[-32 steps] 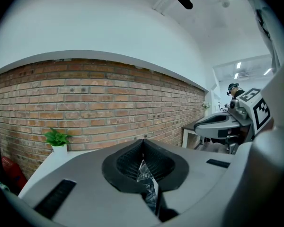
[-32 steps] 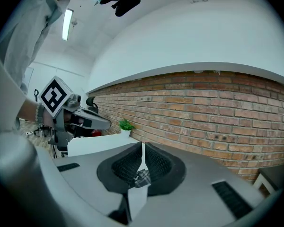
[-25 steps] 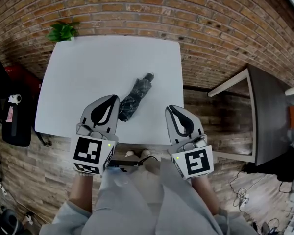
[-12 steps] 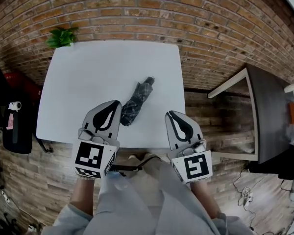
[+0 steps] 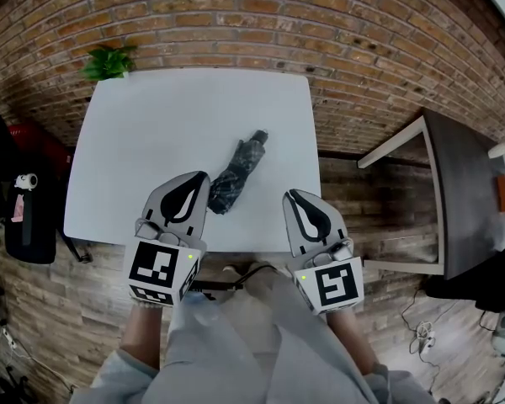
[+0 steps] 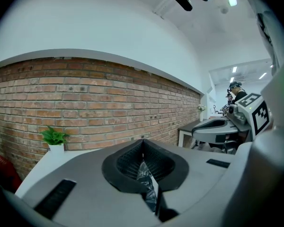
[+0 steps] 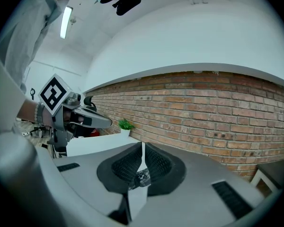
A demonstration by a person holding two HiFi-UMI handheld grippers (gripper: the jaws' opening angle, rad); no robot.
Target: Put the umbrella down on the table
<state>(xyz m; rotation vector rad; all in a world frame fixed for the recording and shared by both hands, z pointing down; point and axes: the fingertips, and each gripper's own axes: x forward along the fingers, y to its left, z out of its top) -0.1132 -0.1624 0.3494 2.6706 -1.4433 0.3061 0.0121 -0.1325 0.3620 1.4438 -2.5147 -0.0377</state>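
A folded dark patterned umbrella (image 5: 236, 171) lies slanted on the white table (image 5: 168, 116), free of both grippers. My left gripper (image 5: 203, 177) hovers over the table's front part, shut and empty, its tip just left of the umbrella's near end. Through that gripper's own view the umbrella (image 6: 145, 173) shows behind the closed jaws (image 6: 142, 141). My right gripper (image 5: 291, 194) is also shut and empty, held at the table's front right corner, apart from the umbrella. In the right gripper view the umbrella (image 7: 141, 178) lies beyond the tip (image 7: 143, 145).
A small green plant (image 5: 108, 61) stands at the table's far left corner against the brick wall. A dark-topped side table (image 5: 463, 192) with white legs stands to the right. A black chair (image 5: 17, 209) is at the left. The person's legs are below the table's front edge.
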